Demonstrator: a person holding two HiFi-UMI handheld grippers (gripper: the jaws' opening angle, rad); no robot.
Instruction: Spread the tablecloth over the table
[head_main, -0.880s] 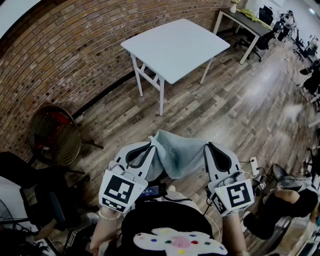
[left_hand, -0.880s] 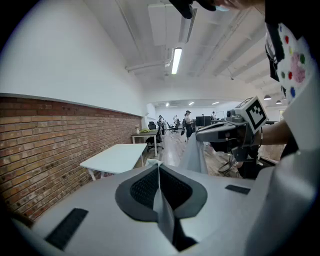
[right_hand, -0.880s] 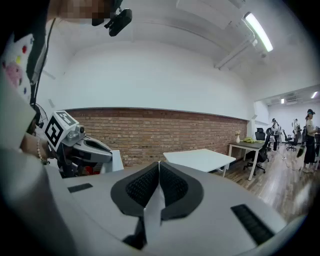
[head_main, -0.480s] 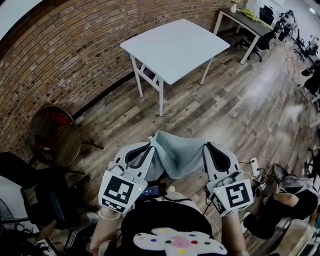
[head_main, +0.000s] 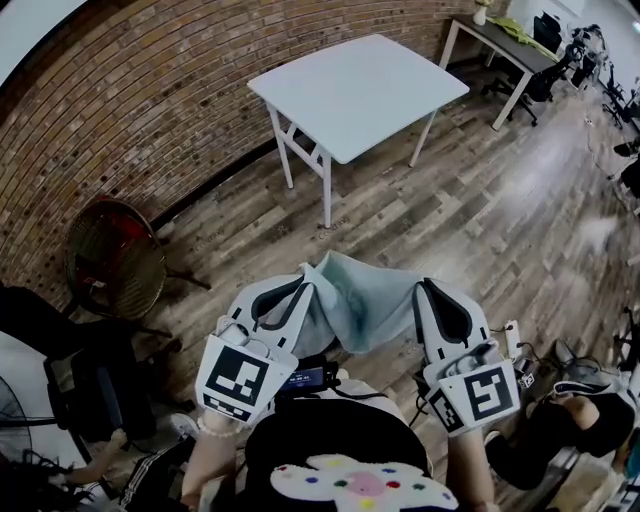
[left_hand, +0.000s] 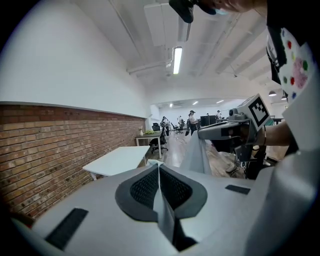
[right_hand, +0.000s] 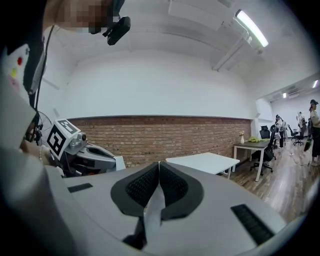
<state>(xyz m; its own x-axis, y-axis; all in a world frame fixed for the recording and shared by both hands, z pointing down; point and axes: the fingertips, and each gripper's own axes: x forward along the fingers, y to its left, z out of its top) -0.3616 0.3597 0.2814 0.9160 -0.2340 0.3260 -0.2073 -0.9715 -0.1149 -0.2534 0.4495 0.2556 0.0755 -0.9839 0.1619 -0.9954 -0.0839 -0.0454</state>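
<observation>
tablecloth hangs bunched in the air between the two grippers, over the wood floor, not on the table. left gripper is clamped on one edge, jaws together on a thin fold. right gripper is clamped the same way on the other edge. table stands well apart ahead, near the brick wall.
</observation>
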